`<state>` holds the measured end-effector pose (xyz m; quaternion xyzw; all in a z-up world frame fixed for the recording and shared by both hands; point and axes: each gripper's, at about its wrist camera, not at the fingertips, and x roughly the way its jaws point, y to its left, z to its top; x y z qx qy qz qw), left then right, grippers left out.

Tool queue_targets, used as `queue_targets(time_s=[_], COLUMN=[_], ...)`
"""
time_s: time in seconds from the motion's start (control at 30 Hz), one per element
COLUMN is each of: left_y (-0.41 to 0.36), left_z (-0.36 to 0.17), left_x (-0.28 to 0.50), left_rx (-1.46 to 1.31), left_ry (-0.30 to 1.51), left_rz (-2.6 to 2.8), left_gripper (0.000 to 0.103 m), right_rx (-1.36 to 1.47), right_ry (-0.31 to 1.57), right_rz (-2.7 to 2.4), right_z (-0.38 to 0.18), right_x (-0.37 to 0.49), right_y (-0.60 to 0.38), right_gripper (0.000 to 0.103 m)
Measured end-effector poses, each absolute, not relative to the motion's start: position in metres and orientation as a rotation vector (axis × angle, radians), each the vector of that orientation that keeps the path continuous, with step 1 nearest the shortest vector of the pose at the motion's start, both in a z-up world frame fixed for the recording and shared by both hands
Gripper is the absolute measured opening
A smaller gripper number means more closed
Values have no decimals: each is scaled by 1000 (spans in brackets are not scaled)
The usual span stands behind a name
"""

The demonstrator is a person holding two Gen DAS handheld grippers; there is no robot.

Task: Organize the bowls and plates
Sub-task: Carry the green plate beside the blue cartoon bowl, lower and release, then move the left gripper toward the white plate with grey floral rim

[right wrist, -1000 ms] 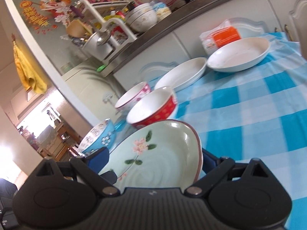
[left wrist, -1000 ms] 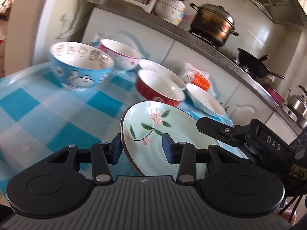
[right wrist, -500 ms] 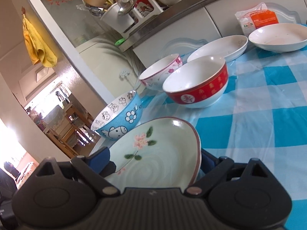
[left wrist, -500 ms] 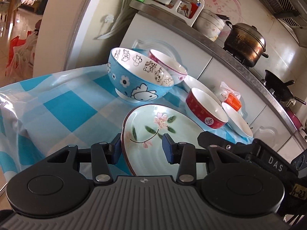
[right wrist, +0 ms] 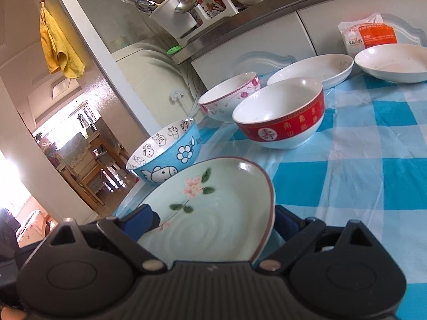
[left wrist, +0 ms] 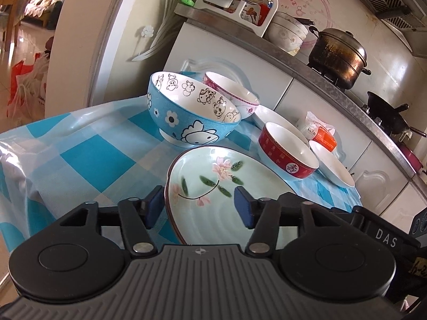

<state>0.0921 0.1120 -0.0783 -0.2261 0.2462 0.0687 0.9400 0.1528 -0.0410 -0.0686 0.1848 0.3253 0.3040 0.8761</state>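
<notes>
"DAS" on right gripper [left wrist: 384, 233]; "KAISIN" on packet [right wrist: 369, 36].

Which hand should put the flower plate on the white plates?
Right, probably. The right gripper seems to hold the flower plate between its jaws, and the white plates lie on its side. The left gripper just gapes around the rim.

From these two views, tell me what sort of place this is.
Most likely a home kitchen: a lidded metal stockpot and black wok sit on a counter stove, above a blue-checked tablecloth.
</notes>
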Motion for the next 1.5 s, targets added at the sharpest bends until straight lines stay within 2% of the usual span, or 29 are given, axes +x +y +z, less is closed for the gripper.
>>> queue_targets(time_s=[0.17, 0.3, 0.33, 0.63, 1.5], left_y=[108, 96, 93, 62, -81], left_z=[-70, -56, -52, -25, 16], left_x=[91, 83, 81, 70, 44], left_rx=[-420, -335, -321, -182, 117], left_ry=[510, 502, 499, 490, 448], left_rz=[169, 207, 211, 244, 51], left_gripper=[80, 96, 97, 103, 103], right_rx=[389, 385, 382, 356, 387], right_ry=[663, 647, 645, 618, 503], right_rz=[614, 579, 564, 461, 185], right_z=[-63, -57, -55, -43, -22], right_x=[147, 141, 140, 121, 42], right_y=[-53, -65, -68, -101, -227], right_gripper=[97, 100, 100, 101, 102])
